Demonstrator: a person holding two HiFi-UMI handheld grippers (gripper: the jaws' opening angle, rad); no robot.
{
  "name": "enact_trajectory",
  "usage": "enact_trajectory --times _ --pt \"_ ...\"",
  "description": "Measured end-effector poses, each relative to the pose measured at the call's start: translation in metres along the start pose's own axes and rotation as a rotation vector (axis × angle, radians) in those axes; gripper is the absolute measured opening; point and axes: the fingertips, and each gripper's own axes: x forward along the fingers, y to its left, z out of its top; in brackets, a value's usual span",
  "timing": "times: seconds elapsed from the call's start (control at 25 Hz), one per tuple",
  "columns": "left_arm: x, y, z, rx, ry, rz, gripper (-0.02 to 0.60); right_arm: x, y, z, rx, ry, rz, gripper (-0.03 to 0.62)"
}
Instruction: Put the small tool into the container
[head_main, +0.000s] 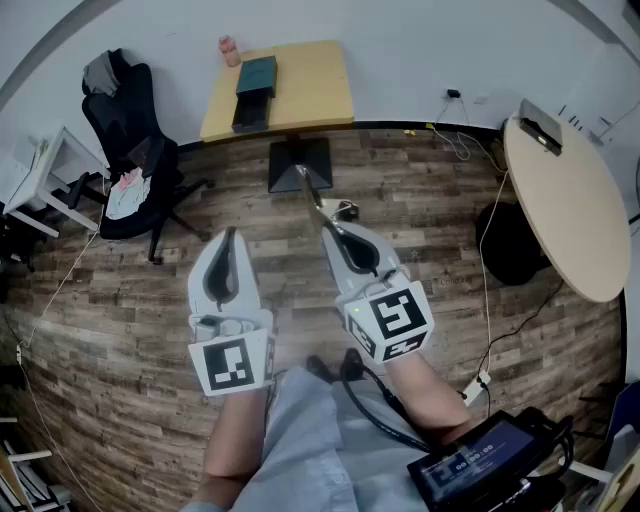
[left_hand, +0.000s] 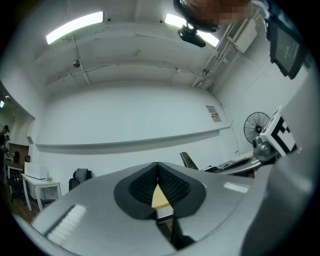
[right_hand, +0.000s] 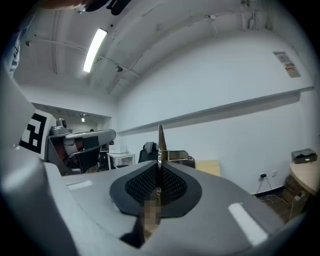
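Note:
My right gripper (head_main: 328, 226) is shut on a thin flat metal tool (head_main: 310, 193), whose blade sticks out ahead of the jaws toward the far table. In the right gripper view the tool (right_hand: 160, 142) stands edge-on between the closed pads of that gripper (right_hand: 160, 166). My left gripper (head_main: 230, 234) hangs beside it at the left, shut with nothing in it; its jaw tips meet in the left gripper view (left_hand: 158, 165). A dark green box-like container (head_main: 256, 76) lies on the yellow table (head_main: 315, 90) far ahead, well beyond both grippers.
A black office chair (head_main: 135, 160) stands at the left, next to a white desk (head_main: 35, 180). At the right is a round beige table (head_main: 565, 205). Cables cross the wood floor. A pink object (head_main: 230, 50) sits on the yellow table's corner.

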Motion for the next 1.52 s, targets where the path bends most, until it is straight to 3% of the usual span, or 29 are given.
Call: enact_trajectory --times 0.4,0.6,0.76,0.92,1.24,1.52 --pt "-0.007 -0.015 -0.007 -0.017 0.004 0.005 0.009 -0.015 -0.008 -0.009 0.027 -0.025 0.009 0.003" --pt "0.006 -0.046 -0.006 0.014 0.017 -0.001 0.009 -0.032 -0.047 -0.008 0.069 -0.033 -0.001 0.003" --pt "0.003 -0.042 -0.014 0.022 0.022 0.010 0.009 -0.027 -0.053 -0.018 0.091 -0.015 -0.009 0.003" --pt "0.032 -0.044 -0.020 0.029 0.063 0.028 0.011 -0.008 -0.078 -0.017 0.106 0.003 0.011 0.003" --pt "0.063 0.011 -0.061 -0.030 0.094 0.087 0.009 0.066 -0.072 -0.035 0.100 0.050 0.046 0.003" --pt "0.124 0.094 -0.089 -0.063 0.091 0.120 0.009 0.174 -0.065 -0.027 0.077 0.068 0.067 0.003"
